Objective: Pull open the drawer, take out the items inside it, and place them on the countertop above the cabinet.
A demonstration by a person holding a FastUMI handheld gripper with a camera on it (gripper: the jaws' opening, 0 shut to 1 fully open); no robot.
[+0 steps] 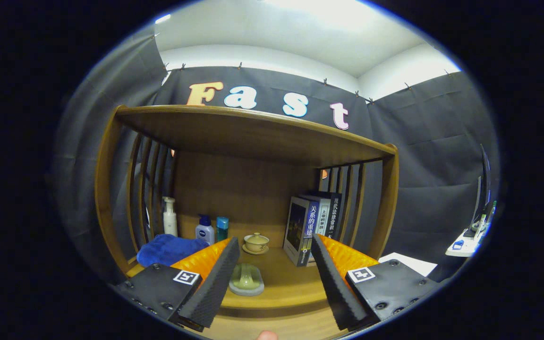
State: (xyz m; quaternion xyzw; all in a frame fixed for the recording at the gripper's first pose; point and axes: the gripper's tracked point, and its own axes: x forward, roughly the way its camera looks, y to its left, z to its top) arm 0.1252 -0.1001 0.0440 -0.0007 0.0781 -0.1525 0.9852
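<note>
My gripper [272, 278] is open, its two fingers spread wide in front of a wooden cabinet's countertop [281, 283]. Between the fingers, close to the left one, a pale green soap-shaped item [246, 278] lies on the countertop, touched by neither finger. The countertop's front edge [272, 311] runs just under the fingertips. The drawer is hidden below this view.
On the counter stand a folded blue towel [170, 249], a white pump bottle [170, 217], two small bottles [211, 229], a lidded cup on a saucer [256, 242] and upright books [312, 225]. A wooden shelf [253, 132] roofs the space, with slatted sides. A fingertip [267, 335] shows below.
</note>
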